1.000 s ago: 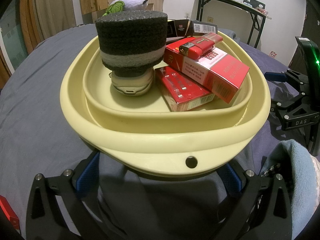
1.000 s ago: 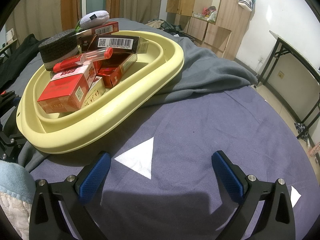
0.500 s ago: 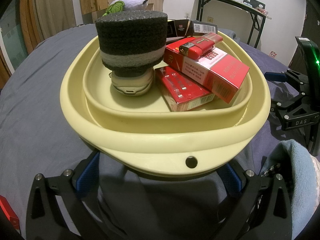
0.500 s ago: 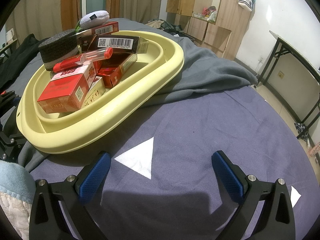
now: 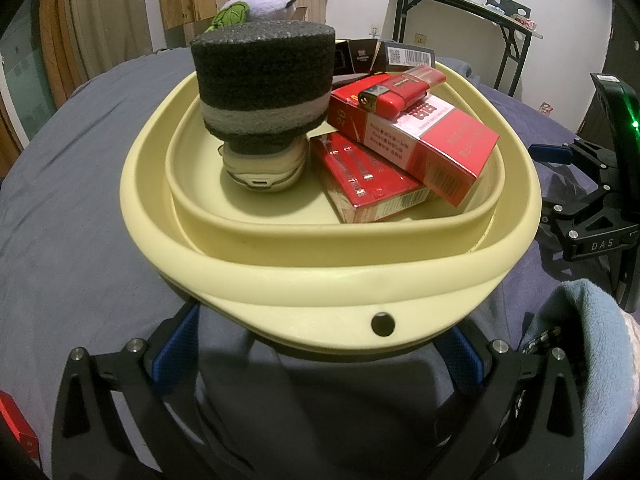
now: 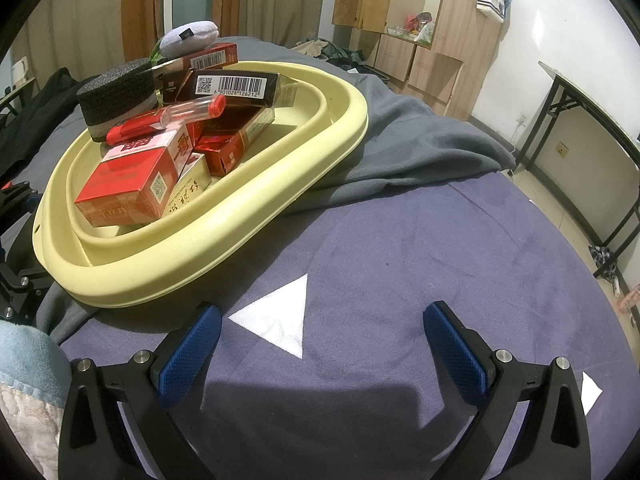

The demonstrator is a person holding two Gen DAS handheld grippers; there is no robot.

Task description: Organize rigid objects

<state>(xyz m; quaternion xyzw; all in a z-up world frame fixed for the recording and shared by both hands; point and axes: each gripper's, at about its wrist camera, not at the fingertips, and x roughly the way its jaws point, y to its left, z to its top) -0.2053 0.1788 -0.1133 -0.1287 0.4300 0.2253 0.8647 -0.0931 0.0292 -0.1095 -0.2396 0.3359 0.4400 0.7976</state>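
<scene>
A pale yellow basin (image 5: 320,276) rests on a grey cloth. In it a black foam block with a grey band (image 5: 262,88) sits on a cream round case (image 5: 264,168). Beside them lie stacked red cigarette packs (image 5: 416,140), with a red lighter (image 5: 400,90) on top and dark boxes (image 5: 404,54) behind. My left gripper (image 5: 320,360) is open, its blue pads partly under the basin's near rim. In the right wrist view the basin (image 6: 248,216) lies to the upper left, holding the packs (image 6: 128,184). My right gripper (image 6: 324,354) is open over the purple sheet, holding nothing.
A grey cloth (image 6: 420,148) spreads from under the basin onto the purple sheet (image 6: 400,260), which bears a white triangle (image 6: 280,316). A red box (image 5: 16,428) lies at the lower left. A blue fleece sleeve (image 5: 580,340) and folding table (image 5: 460,12) are to the right.
</scene>
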